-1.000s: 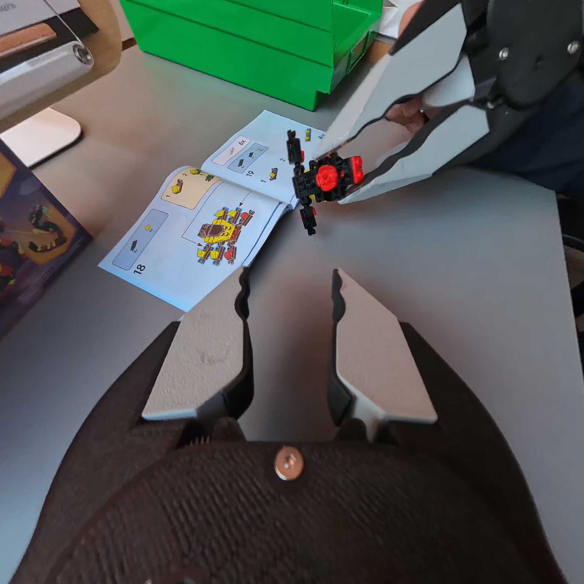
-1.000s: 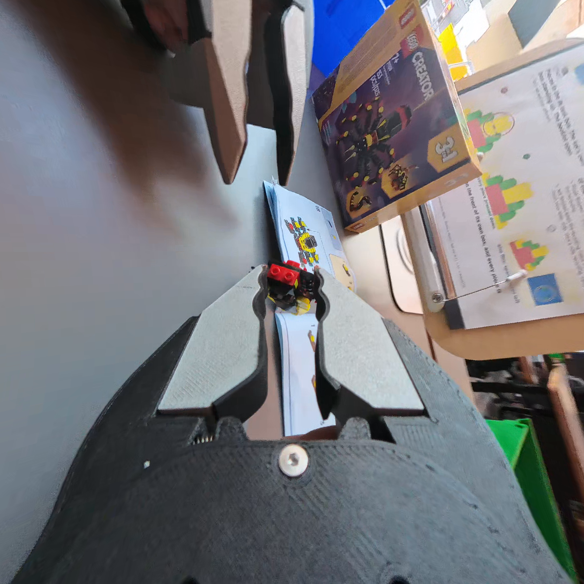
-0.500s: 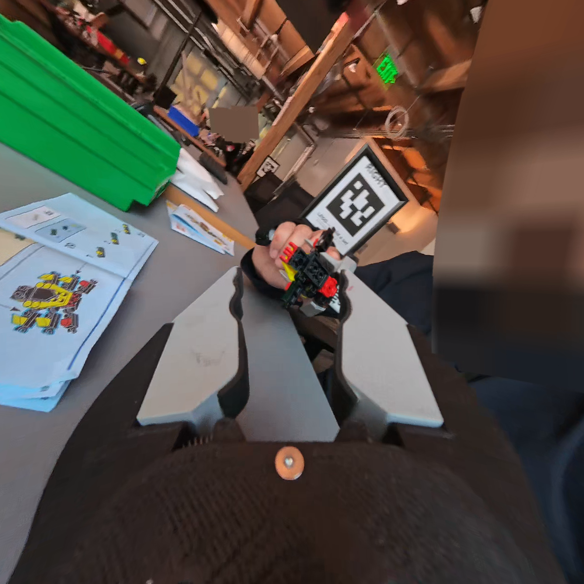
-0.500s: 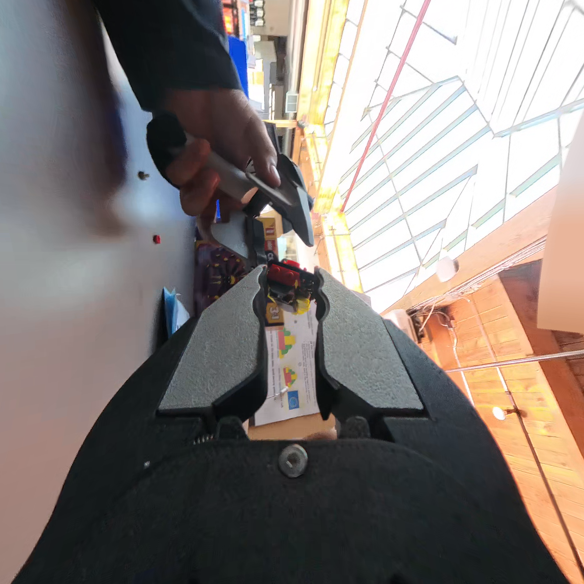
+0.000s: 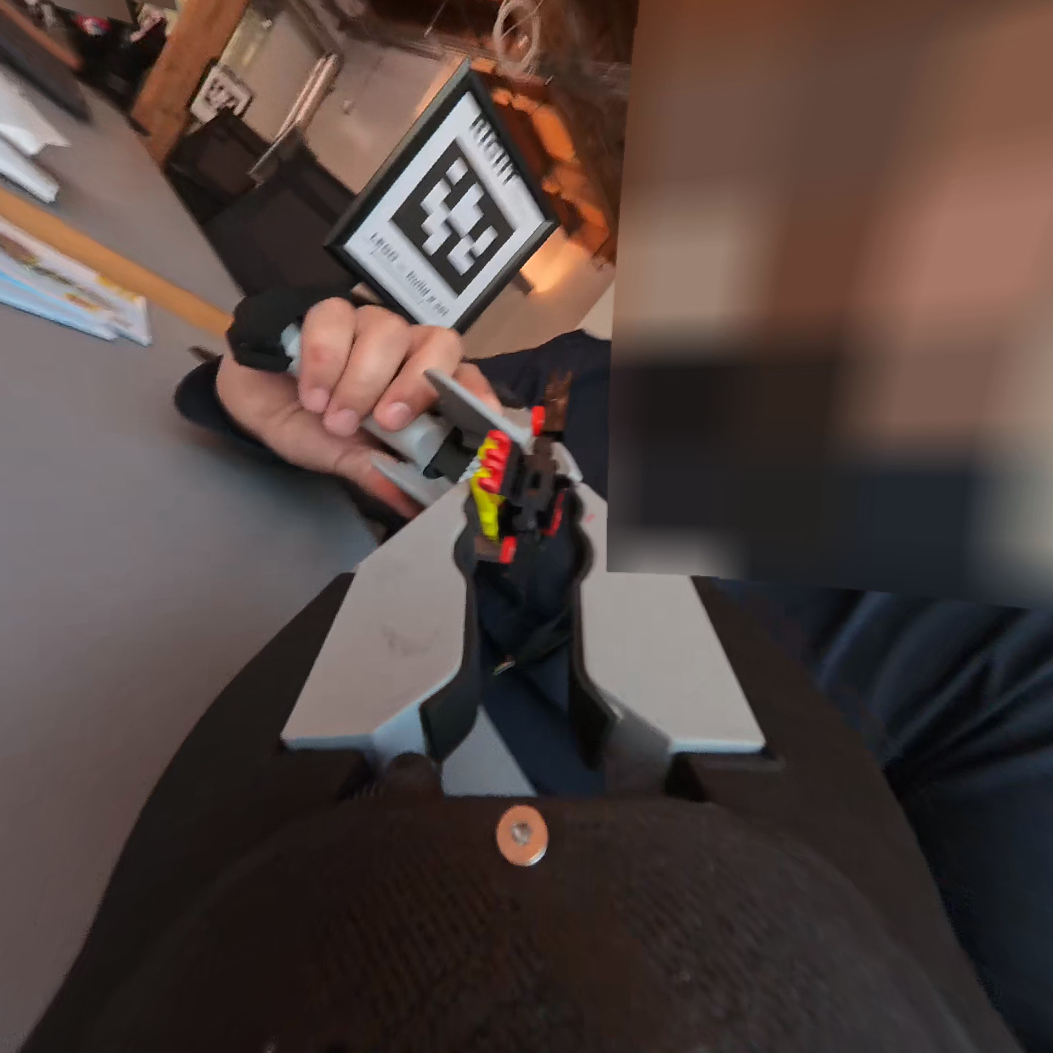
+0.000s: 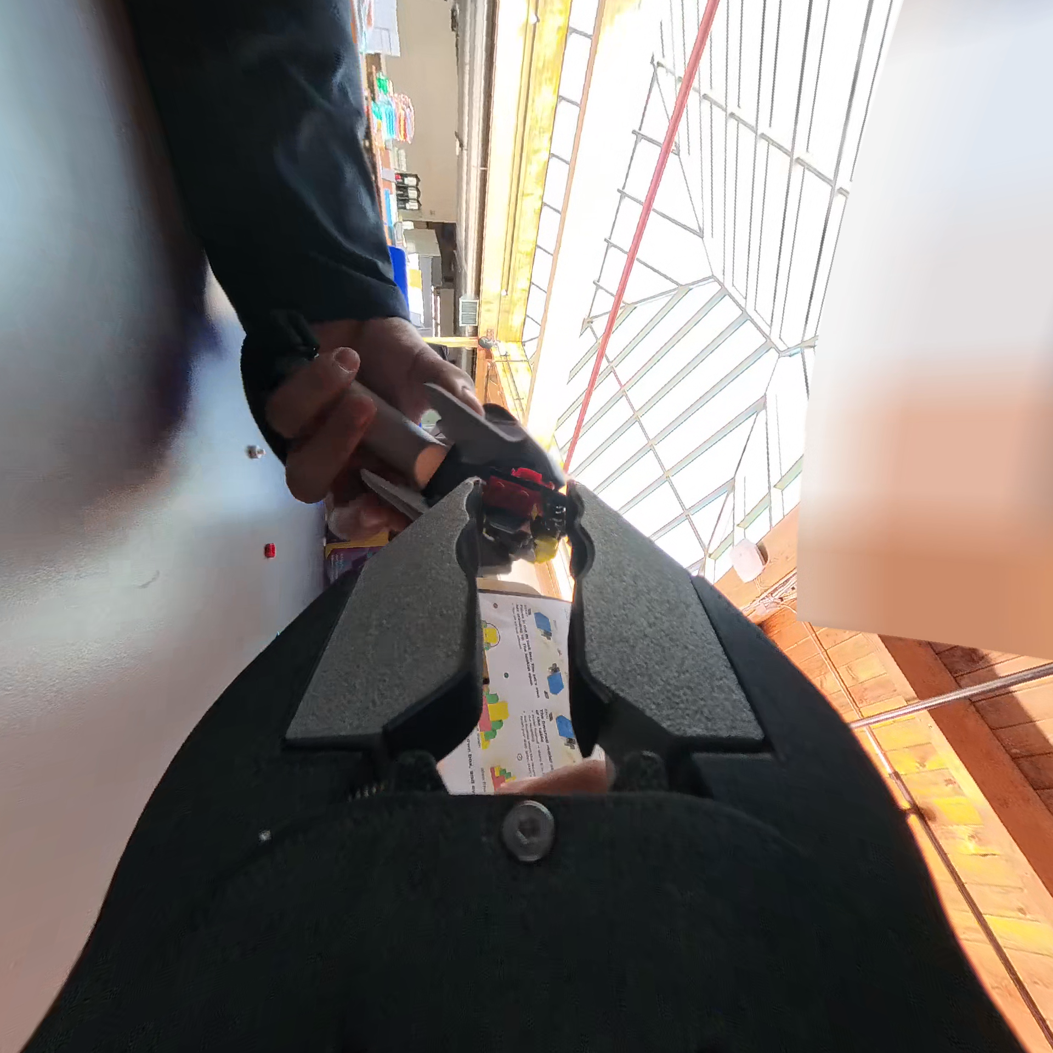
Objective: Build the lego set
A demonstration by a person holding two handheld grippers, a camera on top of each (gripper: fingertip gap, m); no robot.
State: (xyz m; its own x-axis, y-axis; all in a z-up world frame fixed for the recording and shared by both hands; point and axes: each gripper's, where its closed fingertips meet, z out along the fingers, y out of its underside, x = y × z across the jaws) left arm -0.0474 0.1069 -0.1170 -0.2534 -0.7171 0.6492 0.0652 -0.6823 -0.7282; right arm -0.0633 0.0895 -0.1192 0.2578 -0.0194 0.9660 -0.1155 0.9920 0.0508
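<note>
A small black, red and yellow lego model (image 5: 513,490) is held in the air above the grey table (image 5: 114,513), between both grippers. My left gripper (image 5: 518,510) has its fingertips closed on the model's sides. My right gripper (image 6: 521,501) is shut on the same model (image 6: 524,507) from the opposite side. In the left wrist view the right gripper (image 5: 490,456) comes in from beyond, held by a hand (image 5: 342,387). In the right wrist view a hand (image 6: 342,421) holds the left gripper. The contact surfaces are hidden by the fingers and by blur.
A black-and-white marker board (image 5: 450,222) stands on the right gripper. Booklets (image 5: 62,285) lie at the table's far left. A small red piece (image 6: 269,550) and a small grey piece (image 6: 254,452) lie on the table. A printed sheet (image 6: 524,684) and the set's box (image 6: 347,558) are behind. The tips of both grippers are at nearly the same place.
Both grippers rose off the table and turned to face each other. The right one kept the model. The left one moved up to it and its jaws narrowed onto it.
</note>
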